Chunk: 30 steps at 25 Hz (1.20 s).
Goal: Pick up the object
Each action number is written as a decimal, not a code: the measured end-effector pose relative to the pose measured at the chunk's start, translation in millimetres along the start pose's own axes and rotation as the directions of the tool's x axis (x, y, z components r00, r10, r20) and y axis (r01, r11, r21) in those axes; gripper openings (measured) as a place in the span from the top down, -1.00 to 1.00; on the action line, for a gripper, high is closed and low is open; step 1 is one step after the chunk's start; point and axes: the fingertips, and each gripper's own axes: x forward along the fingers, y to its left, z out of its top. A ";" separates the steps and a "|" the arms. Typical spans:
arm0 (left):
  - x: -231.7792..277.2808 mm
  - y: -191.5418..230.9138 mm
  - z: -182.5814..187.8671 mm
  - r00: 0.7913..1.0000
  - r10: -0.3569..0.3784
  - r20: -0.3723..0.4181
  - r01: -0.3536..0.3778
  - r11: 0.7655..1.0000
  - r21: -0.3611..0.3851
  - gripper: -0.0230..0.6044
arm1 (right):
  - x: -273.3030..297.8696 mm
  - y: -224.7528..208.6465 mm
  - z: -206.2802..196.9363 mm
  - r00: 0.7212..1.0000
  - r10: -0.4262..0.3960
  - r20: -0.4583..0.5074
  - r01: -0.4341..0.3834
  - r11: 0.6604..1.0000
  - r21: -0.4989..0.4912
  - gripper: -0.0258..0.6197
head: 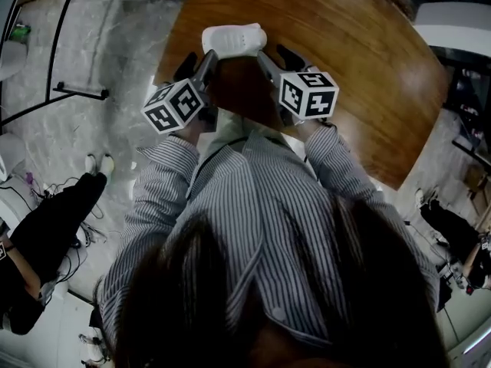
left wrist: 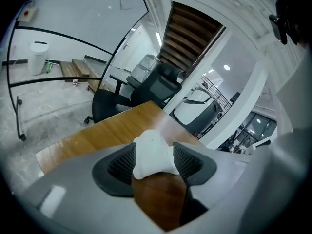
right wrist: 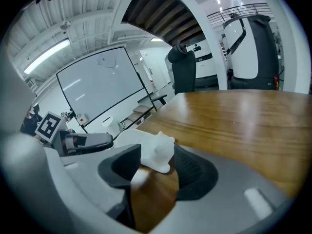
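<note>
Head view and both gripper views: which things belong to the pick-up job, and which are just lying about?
Job: white object; left tongs and right tongs, one around each end of it; wooden table.
Lying about: black office chair; whiteboard; white bin.

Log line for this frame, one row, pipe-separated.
stage: pre-grasp | white object: on wooden table | left tongs: open, one end between them | right tongs: open, other end between them

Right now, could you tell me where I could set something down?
The wooden table is bare from the white object across to its far and right rim. Crowded only at the near edge, where left gripper and right gripper flank it.
</note>
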 end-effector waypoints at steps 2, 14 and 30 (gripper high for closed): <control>8.4 2.2 -0.5 1.000 -0.007 -0.015 0.007 1.000 0.007 0.16 | 9.0 -3.4 -2.7 1.000 -0.011 -0.018 0.011 1.000 0.010 0.25; 42.8 2.5 -9.4 0.994 -0.036 -0.104 0.038 0.999 0.018 0.02 | 50.4 -12.7 -14.3 0.996 -0.011 -0.085 0.020 0.994 0.111 -0.01; 37.6 -6.7 -4.8 0.994 -0.043 -0.101 0.046 0.999 0.029 0.04 | 53.4 -4.4 -9.8 0.993 -0.029 -0.114 0.036 0.997 0.062 0.08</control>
